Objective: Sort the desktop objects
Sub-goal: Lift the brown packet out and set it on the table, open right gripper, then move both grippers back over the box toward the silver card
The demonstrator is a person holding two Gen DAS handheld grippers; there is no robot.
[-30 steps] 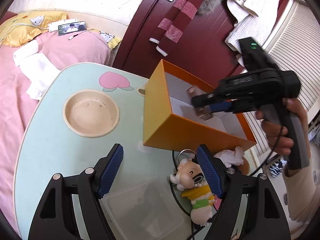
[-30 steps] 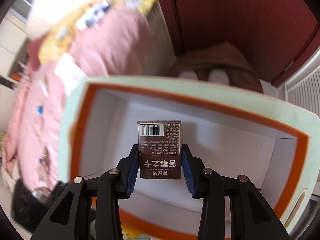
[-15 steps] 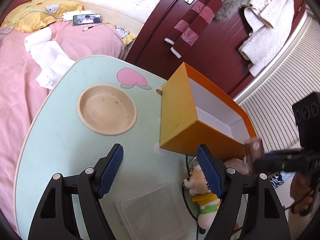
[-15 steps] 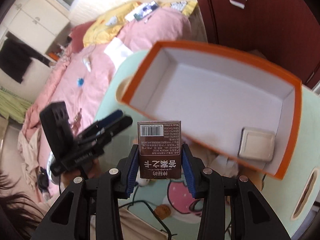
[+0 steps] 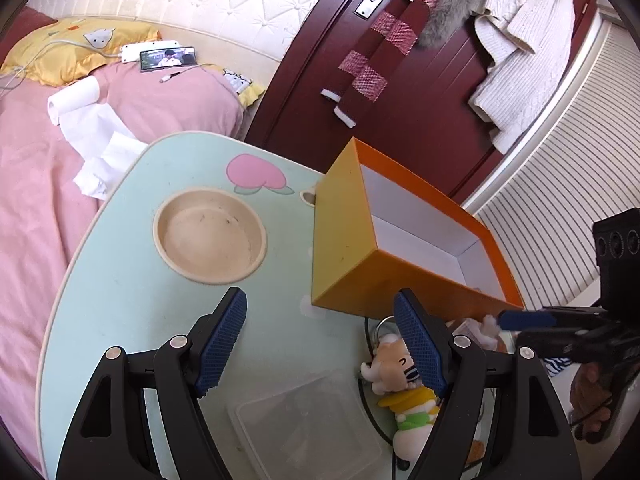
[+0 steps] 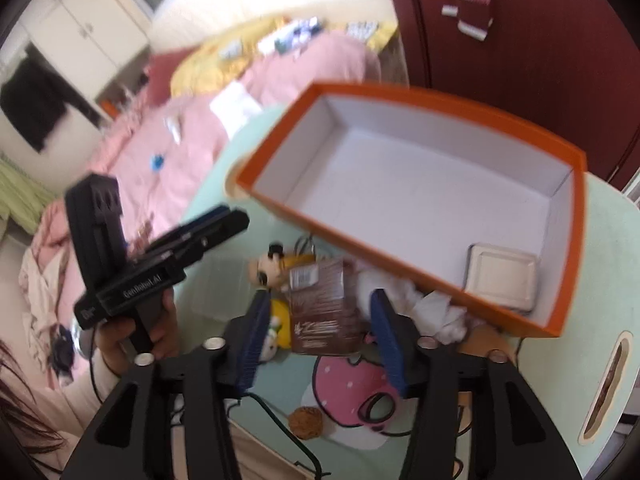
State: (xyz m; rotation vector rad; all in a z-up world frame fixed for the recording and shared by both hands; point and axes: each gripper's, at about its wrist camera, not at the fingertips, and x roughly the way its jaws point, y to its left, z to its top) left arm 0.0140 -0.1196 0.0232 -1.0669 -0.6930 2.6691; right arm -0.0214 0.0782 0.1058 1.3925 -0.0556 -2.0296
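We hold a two-finger gripper in each hand above a pale green table (image 5: 132,280). In the right wrist view, the right gripper (image 6: 318,338) fills the bottom of the frame, its blue-padded fingers spread wide. A brown box (image 6: 324,308) with a barcode label sits in the gap between the pads, at the centre of the frame, blurred; neither pad appears to press on it, and we cannot tell whether it rests on the table. Just left of it lies a small cartoon doll (image 6: 272,276), and to its right a crumpled white tissue (image 6: 424,308).

An open orange box (image 6: 440,120) with a white inside takes up the upper right of that view. A square cream-coloured tin (image 6: 502,278) lies in its lower right corner.

In the left wrist view, the left gripper (image 5: 320,340) sits at the bottom centre, fingers wide apart and holding nothing. A clear plastic lid (image 5: 304,424) lies on the table between its arms. A round beige dish (image 5: 210,236) sits left of centre, well apart from the orange box on its right.
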